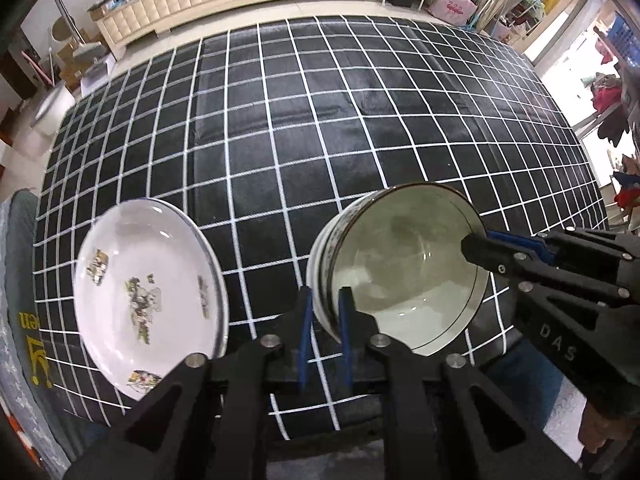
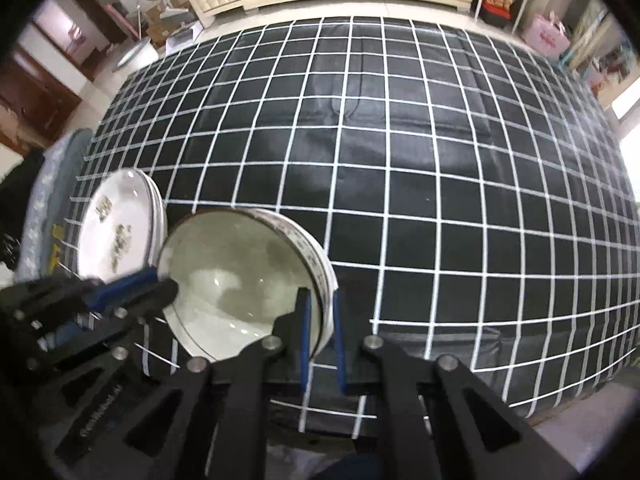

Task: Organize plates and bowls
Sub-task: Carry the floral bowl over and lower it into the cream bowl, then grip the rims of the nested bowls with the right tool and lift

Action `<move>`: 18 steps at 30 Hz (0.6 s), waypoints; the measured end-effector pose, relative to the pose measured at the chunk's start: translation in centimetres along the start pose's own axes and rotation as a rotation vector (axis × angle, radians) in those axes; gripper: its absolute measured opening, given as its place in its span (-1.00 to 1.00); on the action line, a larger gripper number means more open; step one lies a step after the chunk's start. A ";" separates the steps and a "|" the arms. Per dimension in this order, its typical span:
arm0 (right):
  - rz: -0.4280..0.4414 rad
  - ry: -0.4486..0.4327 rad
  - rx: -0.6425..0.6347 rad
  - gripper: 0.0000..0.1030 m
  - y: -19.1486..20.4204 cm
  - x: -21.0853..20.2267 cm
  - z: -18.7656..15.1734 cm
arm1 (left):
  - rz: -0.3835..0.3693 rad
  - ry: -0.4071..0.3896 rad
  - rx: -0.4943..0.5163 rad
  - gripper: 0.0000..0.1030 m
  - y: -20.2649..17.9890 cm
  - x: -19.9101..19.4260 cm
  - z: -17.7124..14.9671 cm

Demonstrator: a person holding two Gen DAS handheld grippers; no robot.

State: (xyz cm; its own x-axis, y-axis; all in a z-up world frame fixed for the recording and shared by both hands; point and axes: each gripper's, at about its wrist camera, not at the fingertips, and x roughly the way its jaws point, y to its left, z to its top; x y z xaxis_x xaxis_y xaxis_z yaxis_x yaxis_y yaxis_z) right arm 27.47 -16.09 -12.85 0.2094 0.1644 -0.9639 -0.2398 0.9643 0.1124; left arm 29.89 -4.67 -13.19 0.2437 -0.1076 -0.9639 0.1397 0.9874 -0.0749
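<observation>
Left wrist view: left gripper [image 1: 326, 304] clamps the near-left rim of the stacked bowls [image 1: 404, 264].
Right gripper [image 2: 320, 312]: clamps their right rim.
Plates [image 1: 148, 292]: stacked, left of bowls.
Surface: checked tablecloth [image 1: 320, 120].

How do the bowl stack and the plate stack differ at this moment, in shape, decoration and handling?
The bowl stack is deep with a plain pale inside; the plate stack is shallow with floral prints on its face. The left gripper and right gripper clamp opposite rims of the bowl stack; the plate stack is ungripped. Both are white, stacked, on the checked cloth.
</observation>
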 end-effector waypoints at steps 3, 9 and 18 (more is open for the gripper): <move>-0.023 -0.017 -0.010 -0.72 0.0 -0.2 -0.4 | 0.011 -0.028 0.026 -0.68 0.0 -0.9 -0.3; -0.024 -0.050 0.007 0.22 -0.2 -1.1 -1.1 | 0.026 -0.076 0.028 -0.39 1.1 -2.2 -0.8; -0.016 -0.045 0.055 0.48 -0.8 -0.3 -1.1 | -0.055 -0.051 -0.011 0.03 2.5 -0.6 -0.7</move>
State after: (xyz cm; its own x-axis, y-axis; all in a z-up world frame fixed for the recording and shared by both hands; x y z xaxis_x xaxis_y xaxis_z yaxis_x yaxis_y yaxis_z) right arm 26.52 -17.13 -12.91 0.2550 0.1568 -0.9541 -0.1836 0.9767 0.1114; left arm 29.39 -2.04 -13.01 0.2845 -0.1675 -0.9439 0.1443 0.9809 -0.1305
